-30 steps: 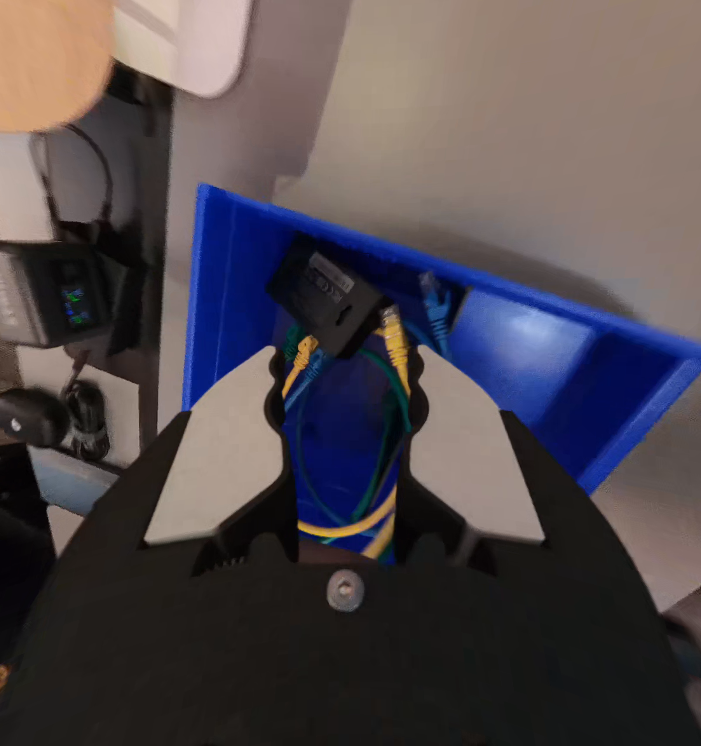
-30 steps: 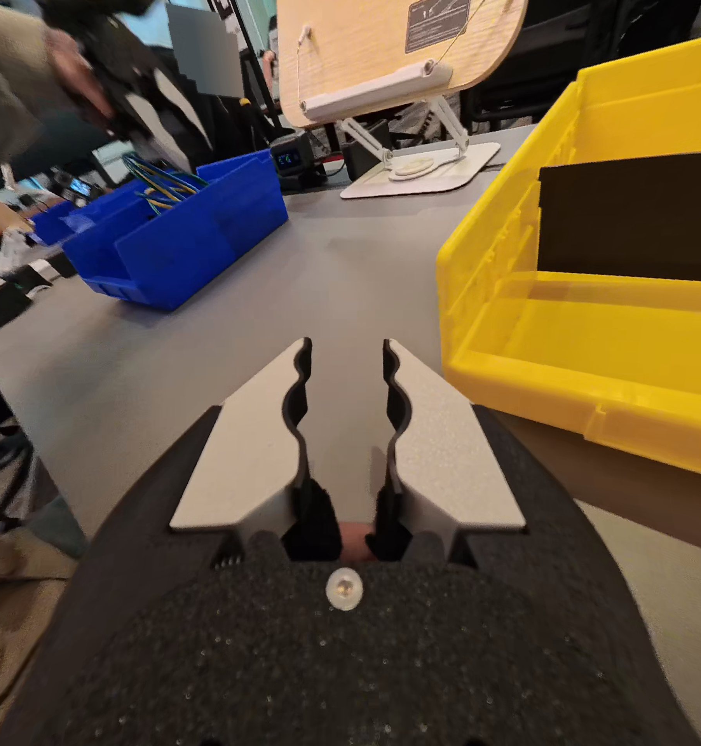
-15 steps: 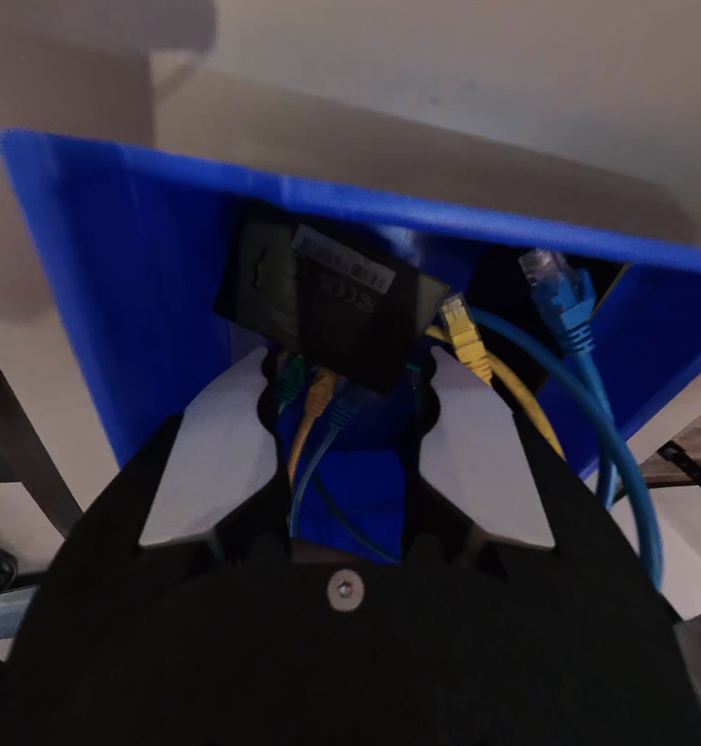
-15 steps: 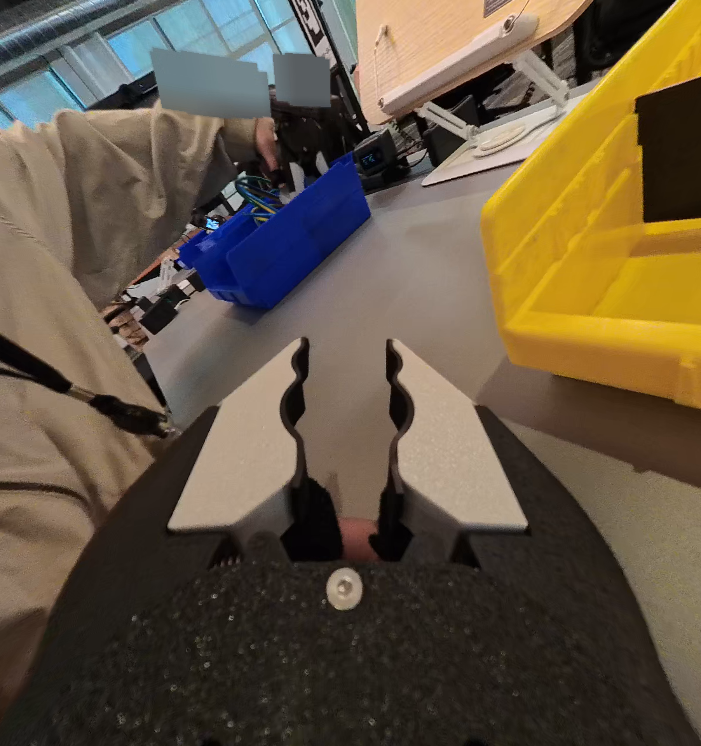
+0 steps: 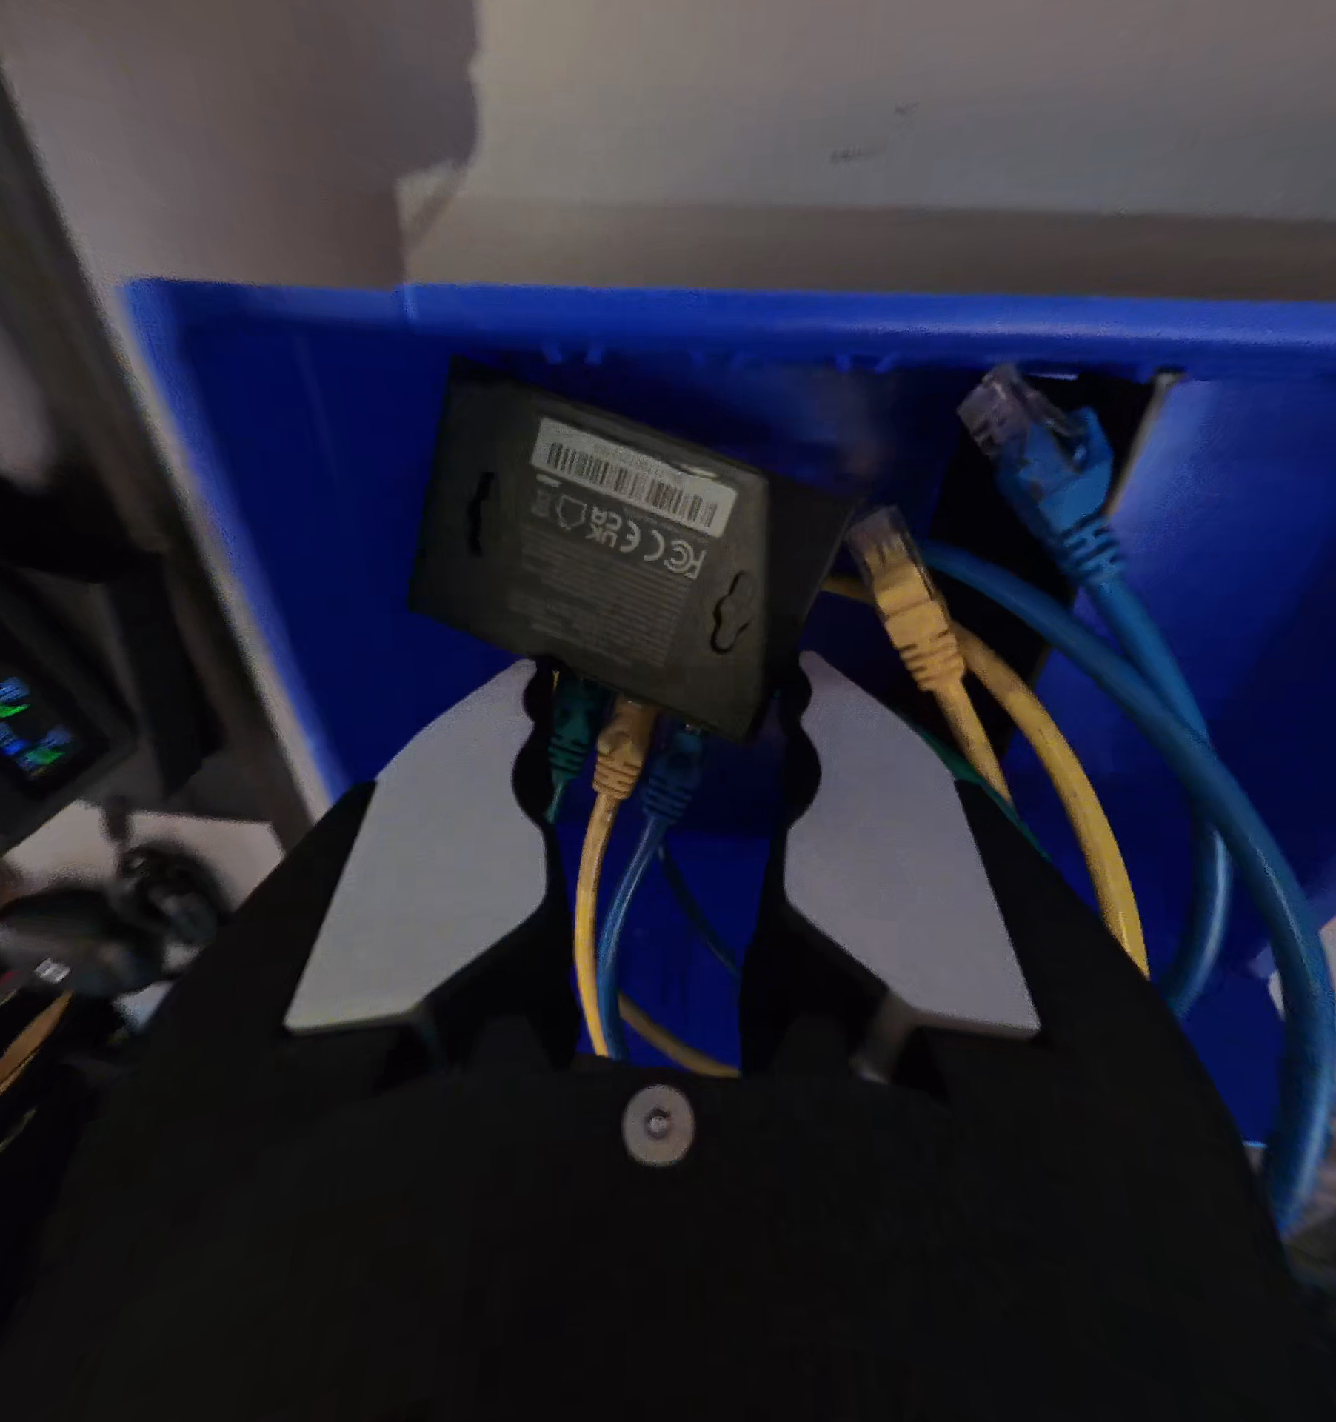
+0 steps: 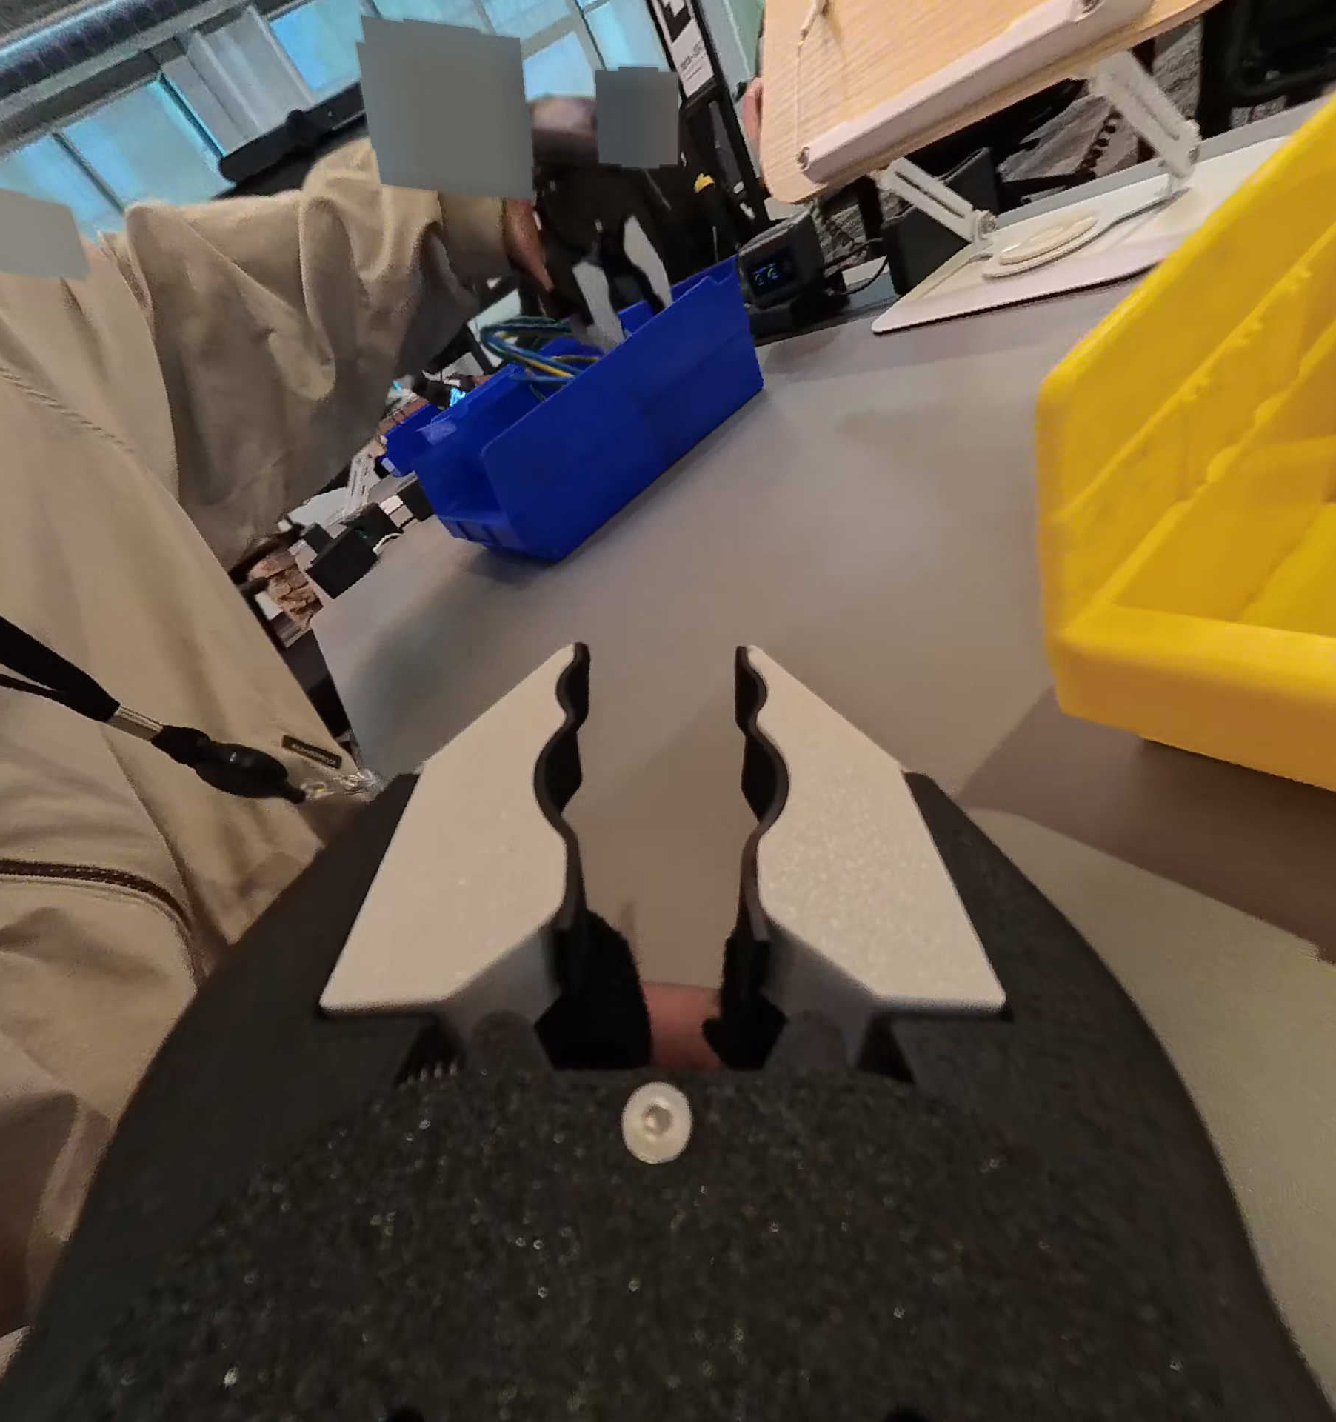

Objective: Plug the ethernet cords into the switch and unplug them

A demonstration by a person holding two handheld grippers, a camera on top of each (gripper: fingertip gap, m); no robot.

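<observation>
In the left wrist view a black switch (image 5: 611, 562) lies underside up, tilted, inside a blue bin (image 5: 280, 477). Green (image 5: 569, 739), yellow (image 5: 620, 754) and blue (image 5: 674, 769) cords are plugged into its near edge. A loose yellow plug (image 5: 907, 592) and a loose blue plug (image 5: 1042, 462) lie to its right. My left gripper (image 5: 661, 681) is open, with its fingertips on either side of the plugged cords at the switch's near edge. My right gripper (image 6: 661, 665) is open and empty above the grey table (image 6: 842, 539), well short of the blue bin (image 6: 619, 454).
A yellow bin (image 6: 1188, 539) stands close on the right in the right wrist view. A person's beige sleeve (image 6: 149, 477) fills the left. A wooden stand on a white base (image 6: 1034, 254) and a small black device with a lit screen (image 6: 773, 269) sit behind the blue bin.
My left gripper has moved closer to the switch, which now looks larger and sits right at the fingertips. The right wrist view has swung left, showing more of the sleeve.
</observation>
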